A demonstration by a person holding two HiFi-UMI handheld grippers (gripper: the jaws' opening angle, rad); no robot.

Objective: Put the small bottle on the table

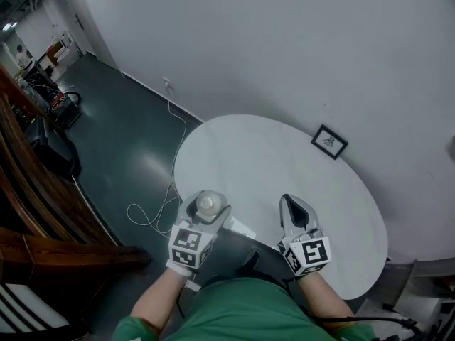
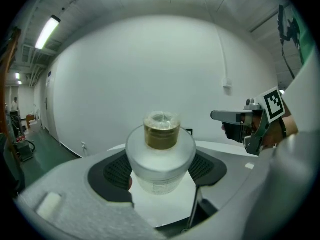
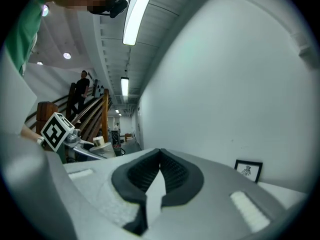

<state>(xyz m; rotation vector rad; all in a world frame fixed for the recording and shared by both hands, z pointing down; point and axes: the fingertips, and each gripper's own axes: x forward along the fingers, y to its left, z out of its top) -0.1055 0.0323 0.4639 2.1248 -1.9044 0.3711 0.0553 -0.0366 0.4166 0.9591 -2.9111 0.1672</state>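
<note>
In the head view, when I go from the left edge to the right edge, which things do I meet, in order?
wooden stairs → small bottle → right gripper → framed picture

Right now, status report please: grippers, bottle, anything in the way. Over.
Left gripper shut on bottle, upright, at table's near edge, not yet down. Right gripper shut, empty. Only a frame at the far edge.

framed picture [image 1: 329, 141], white cable [image 1: 173, 163], wooden stairs [image 1: 28, 190]

Dim head view, ceiling tube lights [image 3: 141, 11] glaring, fisheye-bent dark edges, blurred foreground
</note>
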